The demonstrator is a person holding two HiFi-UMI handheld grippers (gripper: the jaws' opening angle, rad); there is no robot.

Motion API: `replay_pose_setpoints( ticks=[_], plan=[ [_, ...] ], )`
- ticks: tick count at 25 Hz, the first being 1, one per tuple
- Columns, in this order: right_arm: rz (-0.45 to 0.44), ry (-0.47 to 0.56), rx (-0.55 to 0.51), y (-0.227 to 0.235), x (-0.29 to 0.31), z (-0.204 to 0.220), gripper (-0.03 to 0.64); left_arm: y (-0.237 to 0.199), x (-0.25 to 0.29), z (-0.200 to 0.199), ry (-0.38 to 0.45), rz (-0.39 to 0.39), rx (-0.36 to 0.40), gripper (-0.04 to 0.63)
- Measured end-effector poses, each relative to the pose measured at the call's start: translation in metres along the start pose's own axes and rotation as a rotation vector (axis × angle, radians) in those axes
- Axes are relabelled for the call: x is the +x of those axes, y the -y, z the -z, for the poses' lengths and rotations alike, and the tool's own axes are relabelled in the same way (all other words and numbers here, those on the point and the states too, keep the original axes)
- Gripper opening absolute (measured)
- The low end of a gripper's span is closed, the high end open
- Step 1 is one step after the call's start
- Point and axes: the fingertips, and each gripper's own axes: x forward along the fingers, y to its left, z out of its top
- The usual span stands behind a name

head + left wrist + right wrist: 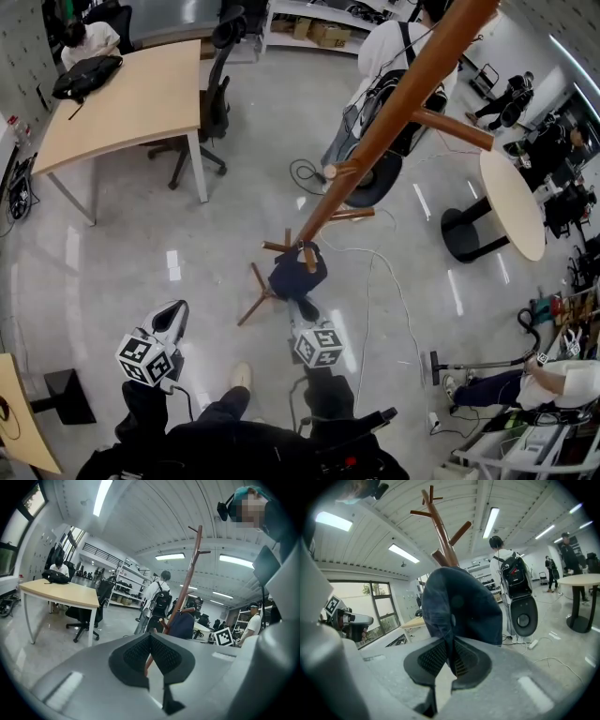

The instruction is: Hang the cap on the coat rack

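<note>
Count: 1 cap (298, 274), dark blue; 1 coat rack (405, 101), brown wood w/ several pegs; 2 grippers; 1 light wood worktop (141, 94) w/ 1 black bag (86, 75) on it; 1 office chair (212, 101) beside it; 1 round table (514, 202) at right. My right gripper (306, 306) has its fingers clamped on the cap's fabric edge. In the right gripper view the cloth runs down between the pads and the cap (461, 606) fills the mid frame, up against the rack pole (440, 531). My left gripper (176, 317) sits well apart to the left, low over the floor; in its own view the fingers (136, 653) are together at the tips w/ nothing in them. Head view is the only one w/ both grippers plus the rack's feet, and a person w/ a backpack (389, 56) behind the rack. Left gripper view adds a side look: cap (182, 626) beside the pole (187, 583), just under a low peg, w/ the right gripper's marker cube (223, 637) next to it. Right gripper view alone shows the pegs at the rack's top. Head view cuts the rack's top off at the frame edge. Can't tell from any view whether the cap rests on a peg or only touches the pole, since the cap covers that spot
</note>
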Motion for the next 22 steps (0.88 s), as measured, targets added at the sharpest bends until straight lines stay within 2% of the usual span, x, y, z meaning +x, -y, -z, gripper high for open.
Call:
replay_pose_setpoints(
  ticks=[5,11,14,22],
  plan=[
    [0.034,0.003,-0.016,0.003,-0.012,0.0,0.025,0.01,-0.003,0.002,0.003,0.018,0.003,0.003],
    [0.031,0.039,-0.019,-0.004,-0.03,-0.011,0.049,0.022,-0.014,-0.001,0.019,0.03,0.01,0.003],
    [0.02,0.065,-0.006,-0.009,-0.043,-0.016,0.081,0.03,-0.021,-0.001,0.025,0.035,0.014,0.003],
    [0.041,0.114,0.016,-0.014,-0.066,-0.024,0.227,0.052,-0.038,0.002,0.041,0.053,0.031,0.003]
  ],
)
